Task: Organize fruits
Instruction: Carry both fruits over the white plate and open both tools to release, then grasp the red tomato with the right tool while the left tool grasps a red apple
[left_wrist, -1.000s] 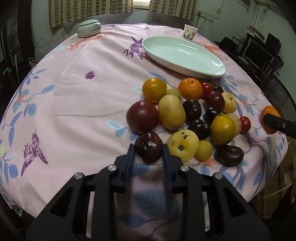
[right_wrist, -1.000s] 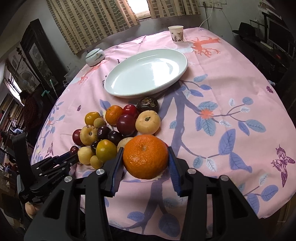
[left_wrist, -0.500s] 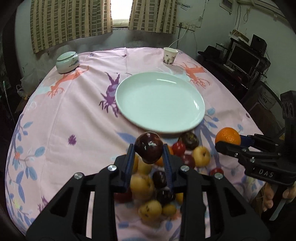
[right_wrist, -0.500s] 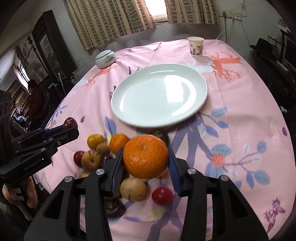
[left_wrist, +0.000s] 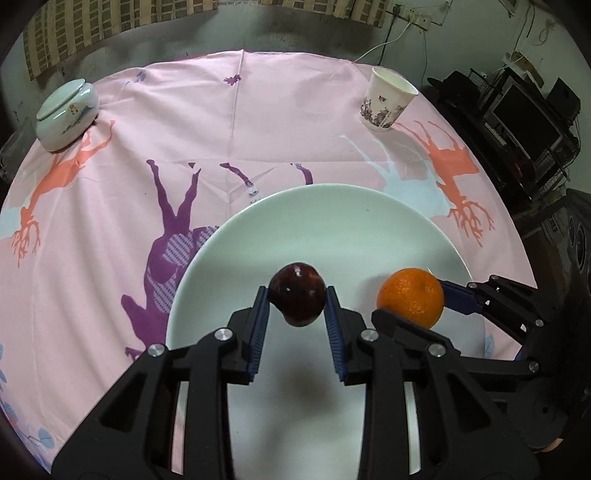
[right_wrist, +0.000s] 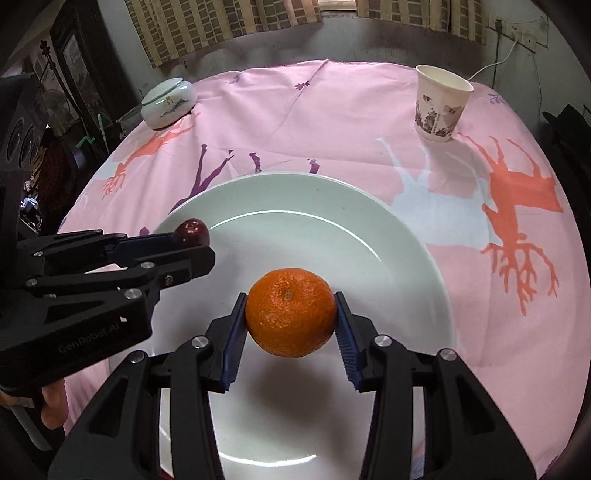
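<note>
Since the earlier frames I've carried both fruits off the pile; both now hang over the round pale-green ceramic plate (left_wrist: 332, 229). My left gripper (left_wrist: 297, 306) is clamped on the dark red plum (left_wrist: 297, 297), low centre of its view. My right gripper (right_wrist: 291, 319) pinches the round orange tangerine (right_wrist: 291, 312). The plate lies bare around them. Beyond, pink printed tablecloth (left_wrist: 258, 122), white paper cup (left_wrist: 388, 99) upper right, lidded ceramic jar (left_wrist: 66, 114) upper left. Both grippers tilt downward.

The white plate (left_wrist: 332, 229) has its near rim hidden behind both grippers' black arms; the picture's bottom edge cuts it off.
</note>
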